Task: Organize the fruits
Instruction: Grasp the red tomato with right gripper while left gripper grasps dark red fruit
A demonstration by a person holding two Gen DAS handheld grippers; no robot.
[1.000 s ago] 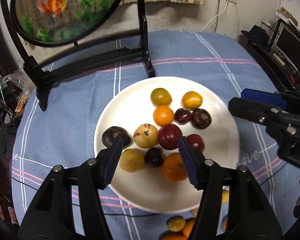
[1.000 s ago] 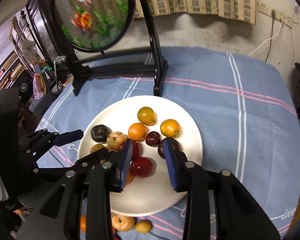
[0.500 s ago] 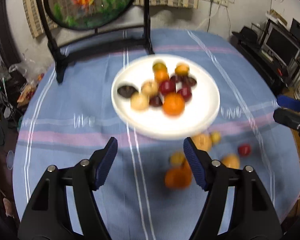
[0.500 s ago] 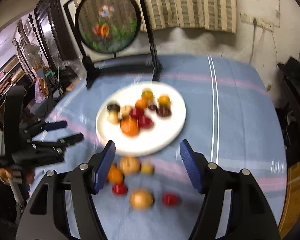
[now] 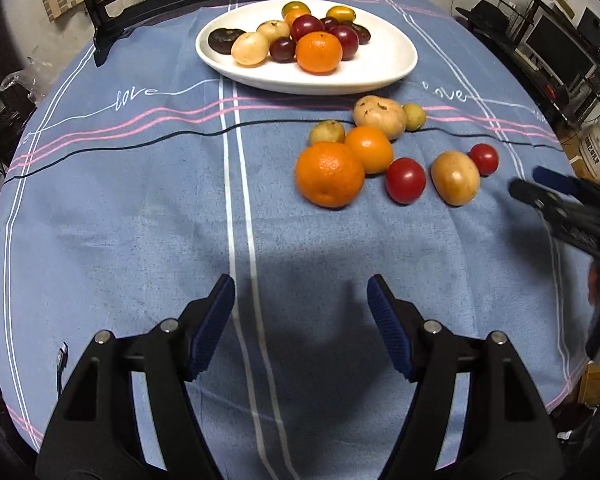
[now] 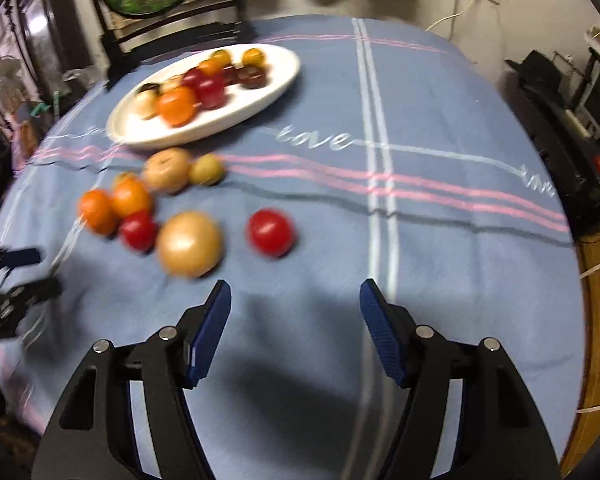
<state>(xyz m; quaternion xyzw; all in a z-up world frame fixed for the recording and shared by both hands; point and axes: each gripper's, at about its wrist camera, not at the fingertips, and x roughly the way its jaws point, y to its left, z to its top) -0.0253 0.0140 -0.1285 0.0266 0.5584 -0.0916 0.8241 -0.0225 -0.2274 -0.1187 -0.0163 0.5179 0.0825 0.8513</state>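
1. Two grippers hung above the near part of the blue striped tablecloth (image 5: 140, 208), neither touching any fruit.
2. The left gripper (image 5: 300, 312) had its blue-padded fingers (image 5: 214, 328) spread wide with nothing between them, only bare cloth beneath.
3. The right gripper (image 6: 295, 316) likewise had its fingers (image 6: 380, 332) wide apart and empty; in the left wrist view it showed at the right edge (image 5: 548, 188), near the loose fruit.
4. A white plate (image 5: 380, 68) sat toward the far side of the table, carrying a heap of fruit: an orange (image 5: 318, 52) at the front, dark red plums (image 5: 346, 40), a pale yellow fruit (image 5: 250, 49) and a dark brown one (image 5: 223, 39) at its left.
5. Eight loose fruits lay on the cloth just in front of the plate:
   - a large orange (image 5: 329, 174) touching a smaller orange (image 5: 370, 149);
   - a small yellowish fruit (image 5: 326, 132) behind them;
   - a tan fruit (image 5: 379, 116) with a small green-yellow fruit (image 5: 414, 116) touching its right side;
   - a red fruit (image 5: 405, 180) beside a golden-brown fruit (image 5: 455, 177);
   - a smaller red fruit (image 5: 484, 159) just behind that.
6. A black wooden stand (image 5: 112, 12) stood at the far edge; the right wrist view was blurred.
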